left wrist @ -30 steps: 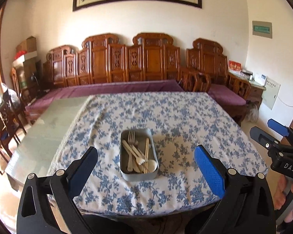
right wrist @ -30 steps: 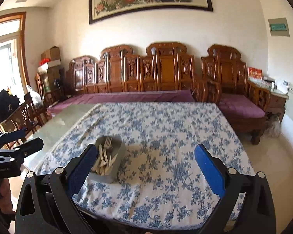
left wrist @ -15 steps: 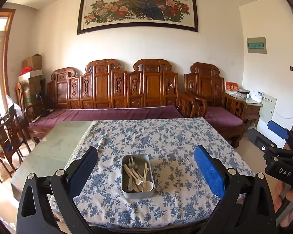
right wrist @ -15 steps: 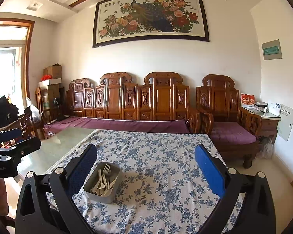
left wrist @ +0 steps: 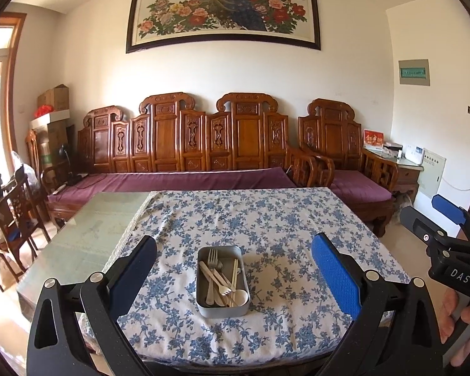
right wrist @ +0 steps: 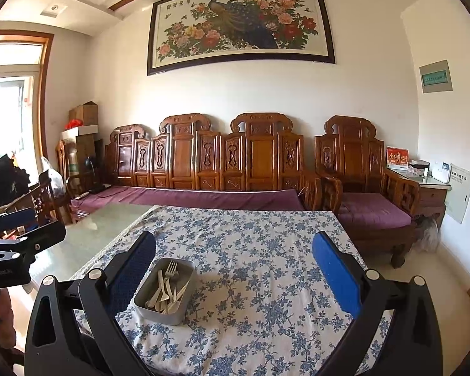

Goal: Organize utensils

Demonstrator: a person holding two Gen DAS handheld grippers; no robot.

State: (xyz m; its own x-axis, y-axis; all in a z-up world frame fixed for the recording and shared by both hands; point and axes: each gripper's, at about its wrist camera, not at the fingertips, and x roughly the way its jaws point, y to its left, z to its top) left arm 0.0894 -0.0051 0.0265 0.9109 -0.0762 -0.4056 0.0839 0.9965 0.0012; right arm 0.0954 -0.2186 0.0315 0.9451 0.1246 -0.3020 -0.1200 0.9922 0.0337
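A grey metal tray (left wrist: 223, 307) sits near the front of the table on a blue floral tablecloth (left wrist: 266, 219). It holds several pale utensils (left wrist: 217, 277): forks, a spoon, chopsticks. The tray also shows in the right wrist view (right wrist: 159, 308), low and left. My left gripper (left wrist: 235, 269) is open and empty, held back from the table with the tray between its fingers in the view. My right gripper (right wrist: 235, 266) is open and empty, to the right of the tray; it also shows at the right edge of the left wrist view (left wrist: 445, 235).
The left part of the table is bare glass (left wrist: 87, 235). A carved wooden sofa with purple cushions (left wrist: 185, 181) stands behind the table. Wooden chairs (left wrist: 12, 219) stand at the left. A side table (left wrist: 404, 166) is at the right wall.
Both grippers have pulled back and tilted upward, so the tray looks smaller and lower and more of the wall and painting shows. Both stay open and empty.
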